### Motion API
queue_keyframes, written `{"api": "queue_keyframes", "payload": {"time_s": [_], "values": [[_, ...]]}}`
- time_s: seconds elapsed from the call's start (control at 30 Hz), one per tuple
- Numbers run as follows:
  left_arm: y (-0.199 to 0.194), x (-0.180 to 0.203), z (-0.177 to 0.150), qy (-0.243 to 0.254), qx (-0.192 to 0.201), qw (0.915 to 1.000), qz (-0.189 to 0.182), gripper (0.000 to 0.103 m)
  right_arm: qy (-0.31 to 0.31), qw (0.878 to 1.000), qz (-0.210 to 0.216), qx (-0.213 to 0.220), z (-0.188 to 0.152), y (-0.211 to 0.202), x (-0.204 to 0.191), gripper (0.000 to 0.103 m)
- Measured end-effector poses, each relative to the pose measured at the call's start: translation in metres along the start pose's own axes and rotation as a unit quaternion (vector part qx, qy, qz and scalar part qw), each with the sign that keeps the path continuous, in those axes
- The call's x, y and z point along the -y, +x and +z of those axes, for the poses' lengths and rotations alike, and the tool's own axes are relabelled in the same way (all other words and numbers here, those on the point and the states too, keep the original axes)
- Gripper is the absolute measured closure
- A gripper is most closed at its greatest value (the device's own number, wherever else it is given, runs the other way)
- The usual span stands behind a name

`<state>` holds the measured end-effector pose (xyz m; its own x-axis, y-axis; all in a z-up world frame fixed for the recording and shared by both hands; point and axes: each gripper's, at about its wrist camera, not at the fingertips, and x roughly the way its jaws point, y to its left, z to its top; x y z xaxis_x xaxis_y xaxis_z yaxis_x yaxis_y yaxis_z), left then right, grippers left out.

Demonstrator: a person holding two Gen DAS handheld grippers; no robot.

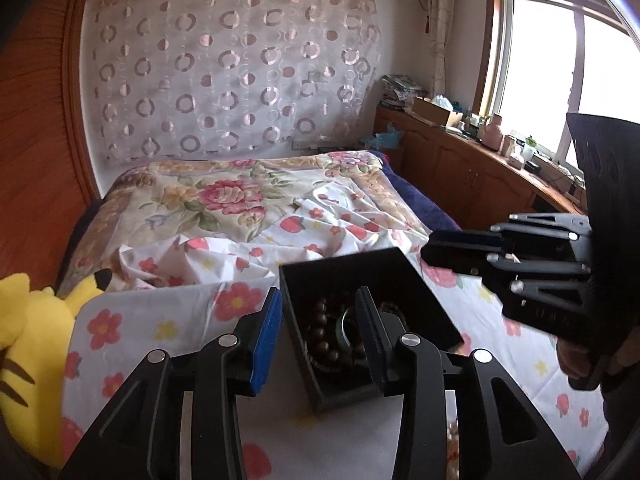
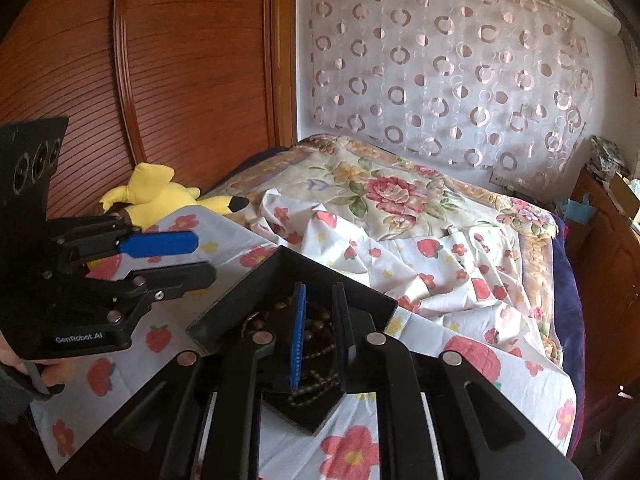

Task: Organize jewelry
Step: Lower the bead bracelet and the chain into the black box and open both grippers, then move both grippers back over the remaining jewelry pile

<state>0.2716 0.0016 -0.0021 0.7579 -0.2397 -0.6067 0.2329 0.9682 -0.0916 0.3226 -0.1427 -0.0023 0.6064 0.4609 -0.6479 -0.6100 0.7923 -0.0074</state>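
A black open box point(image 1: 416, 280) sits on a floral cloth and holds brown bead bracelets point(image 1: 320, 340) and a greenish ring point(image 1: 346, 328). My left gripper point(image 1: 316, 328) is open, its jaws straddling the box's left wall. In the right wrist view the box point(image 2: 288, 276) shows with beads and a chain point(image 2: 316, 360) inside. My right gripper point(image 2: 320, 328) hovers over the box, its jaws a small gap apart with nothing between them. The left gripper point(image 2: 188, 256) also shows at the left there, and the right gripper point(image 1: 452, 250) at the right of the left wrist view.
A yellow plush toy point(image 1: 24, 344) lies at the left on the bed. A crumpled strawberry-print sheet point(image 2: 400, 256) and floral quilt point(image 1: 224, 192) cover the bed behind. A wooden cabinet point(image 1: 472, 176) with clutter runs along the window at right. A wooden headboard point(image 2: 180, 80) stands at left.
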Motion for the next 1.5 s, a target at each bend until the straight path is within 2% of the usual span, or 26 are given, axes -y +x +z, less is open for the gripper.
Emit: {"api": "queue_keyframes", "payload": {"time_s": [0.17, 0.23, 0.43, 0.53, 0.9, 1.0, 1.07, 1.27, 1.5], "values": [[-0.018, 0.000, -0.018, -0.001, 0.000, 1.0000, 0.008, 0.065, 0.002, 1.000, -0.004, 0.011, -0.009, -0.023, -0.012, 0.088], [-0.028, 0.004, -0.027, -0.001, 0.001, 1.0000, 0.008, 0.050, 0.005, 1.000, -0.007, 0.015, -0.016, -0.035, -0.018, 0.088], [-0.051, 0.011, -0.055, -0.001, -0.001, 1.0000, 0.005, 0.044, 0.017, 1.000, -0.015, 0.022, -0.044, -0.065, -0.031, 0.087], [-0.062, 0.015, -0.073, -0.003, -0.003, 1.0000, 0.004, 0.042, 0.026, 0.999, -0.021, 0.020, -0.065, -0.076, -0.036, 0.080], [-0.079, 0.039, -0.135, 0.000, -0.044, 0.9989, -0.017, 0.042, 0.056, 0.998, -0.036, -0.004, -0.138, -0.096, -0.047, 0.079], [-0.080, 0.045, -0.145, -0.002, -0.052, 0.9984, -0.023, 0.042, 0.065, 0.997, -0.037, -0.005, -0.154, -0.102, -0.048, 0.078], [-0.080, 0.050, -0.150, -0.001, -0.059, 0.9979, -0.028, 0.042, 0.072, 0.997, -0.036, -0.007, -0.164, -0.104, -0.050, 0.074], [-0.076, 0.059, -0.156, 0.005, -0.079, 0.9962, -0.036, 0.042, 0.091, 0.995, -0.030, -0.019, -0.191, -0.100, -0.054, 0.073], [-0.064, 0.069, -0.158, 0.018, -0.103, 0.9940, -0.033, 0.061, 0.103, 0.994, -0.016, -0.027, -0.209, -0.096, -0.058, 0.073]]}}
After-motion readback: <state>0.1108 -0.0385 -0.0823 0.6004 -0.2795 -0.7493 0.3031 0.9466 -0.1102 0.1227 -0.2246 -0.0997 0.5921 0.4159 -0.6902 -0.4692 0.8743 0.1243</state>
